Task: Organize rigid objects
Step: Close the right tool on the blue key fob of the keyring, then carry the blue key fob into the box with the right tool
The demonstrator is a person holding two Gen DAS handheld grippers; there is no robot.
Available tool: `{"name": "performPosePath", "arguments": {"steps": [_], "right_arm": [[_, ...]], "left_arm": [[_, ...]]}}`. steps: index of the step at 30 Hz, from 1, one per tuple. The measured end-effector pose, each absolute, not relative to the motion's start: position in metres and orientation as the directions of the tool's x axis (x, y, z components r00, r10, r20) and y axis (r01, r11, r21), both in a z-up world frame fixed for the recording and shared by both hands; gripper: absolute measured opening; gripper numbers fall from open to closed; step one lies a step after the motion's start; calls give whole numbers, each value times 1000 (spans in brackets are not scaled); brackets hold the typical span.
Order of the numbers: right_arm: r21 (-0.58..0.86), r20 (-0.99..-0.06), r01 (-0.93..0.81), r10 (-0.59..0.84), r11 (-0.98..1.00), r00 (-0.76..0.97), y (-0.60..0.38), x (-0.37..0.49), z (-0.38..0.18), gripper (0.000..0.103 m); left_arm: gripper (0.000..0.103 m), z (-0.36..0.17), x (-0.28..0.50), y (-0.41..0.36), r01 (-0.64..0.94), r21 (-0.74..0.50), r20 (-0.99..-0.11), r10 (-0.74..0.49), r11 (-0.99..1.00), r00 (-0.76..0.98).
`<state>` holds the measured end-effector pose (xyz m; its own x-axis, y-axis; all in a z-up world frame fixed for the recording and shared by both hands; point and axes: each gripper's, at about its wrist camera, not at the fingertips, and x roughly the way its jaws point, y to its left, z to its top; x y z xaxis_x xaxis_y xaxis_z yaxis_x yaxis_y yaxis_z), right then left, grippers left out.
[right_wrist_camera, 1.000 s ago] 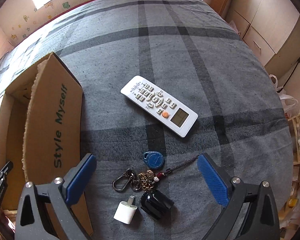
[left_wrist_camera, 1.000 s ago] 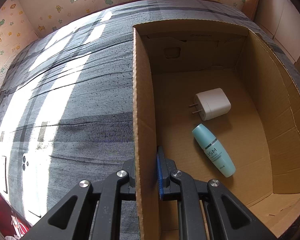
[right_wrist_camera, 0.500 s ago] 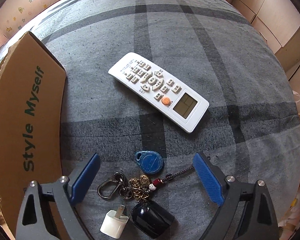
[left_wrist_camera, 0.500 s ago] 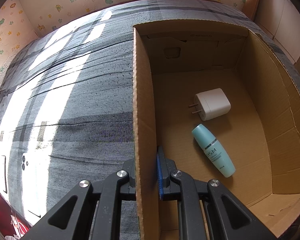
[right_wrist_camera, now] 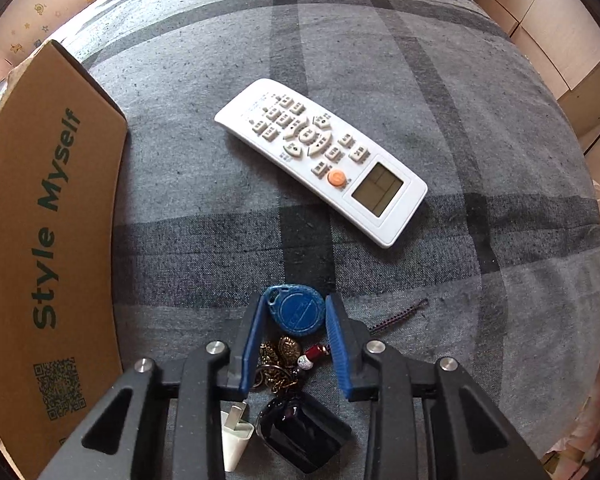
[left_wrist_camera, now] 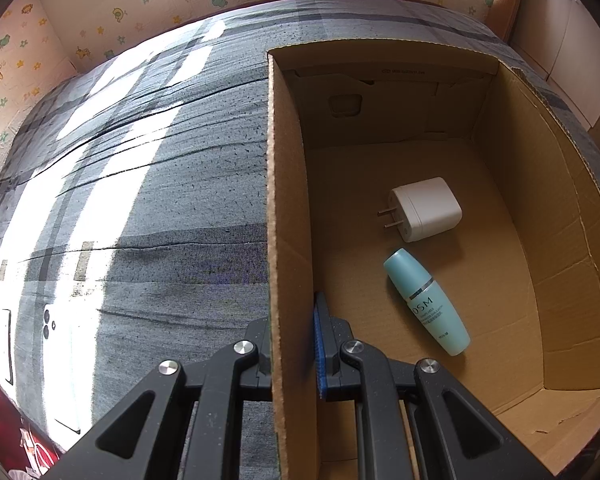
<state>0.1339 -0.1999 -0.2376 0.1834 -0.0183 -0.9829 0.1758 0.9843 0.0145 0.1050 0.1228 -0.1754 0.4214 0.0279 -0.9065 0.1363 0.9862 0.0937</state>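
- Key bunch [right_wrist_camera: 288, 344] lies on the grey plaid bedspread [right_wrist_camera: 380, 40], near edge of the scene, right of the cardboard box [right_wrist_camera: 48, 200]. Blue fob [right_wrist_camera: 296, 310] sits between the pads of my right gripper [right_wrist_camera: 294, 336]; jaws closing, pads at its flanks, full pinch not certain.
- Risk: fob is flat and rounded, only its edges offered. It may squirt out forward, or tip.
- Risk: charms, black key remote [right_wrist_camera: 304, 436] and cord [right_wrist_camera: 400, 314] hang loose off the ring; on lifting they could swing, or snag the small white plug [right_wrist_camera: 234, 436] touching them.
- Bunch's long axis runs near to far; fob's pointed end aims far-left.
- My left gripper [left_wrist_camera: 292, 344] is pressed together on the box wall [left_wrist_camera: 284, 200], steadying it. Inside: charger [left_wrist_camera: 424, 208], teal bottle [left_wrist_camera: 426, 302].
- White remote [right_wrist_camera: 320, 156] lies farther off, diagonal.
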Motion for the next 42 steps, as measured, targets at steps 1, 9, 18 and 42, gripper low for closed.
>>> {"name": "performPosePath", "arguments": {"steps": [1,9,18,42], "right_arm": [[9,-982,176,-24,984,185,-200,133,-236,33],[5,-979,176,-31,984,203,-197,126,-214,33],[0,-969,145,-36,989,244,-188,117,-176,33],[-34,-942,43,-46,999,332,-148,112,-103,33]], "left_arm": [[13,-175,105,123,137,95,-906,29,986,422],[13,-175,105,122,137,96,-907,30,986,421],[13,-175,105,120,137,101,-906,34,985,423],[13,-174,105,118,138,104,-906,37,985,421]]}}
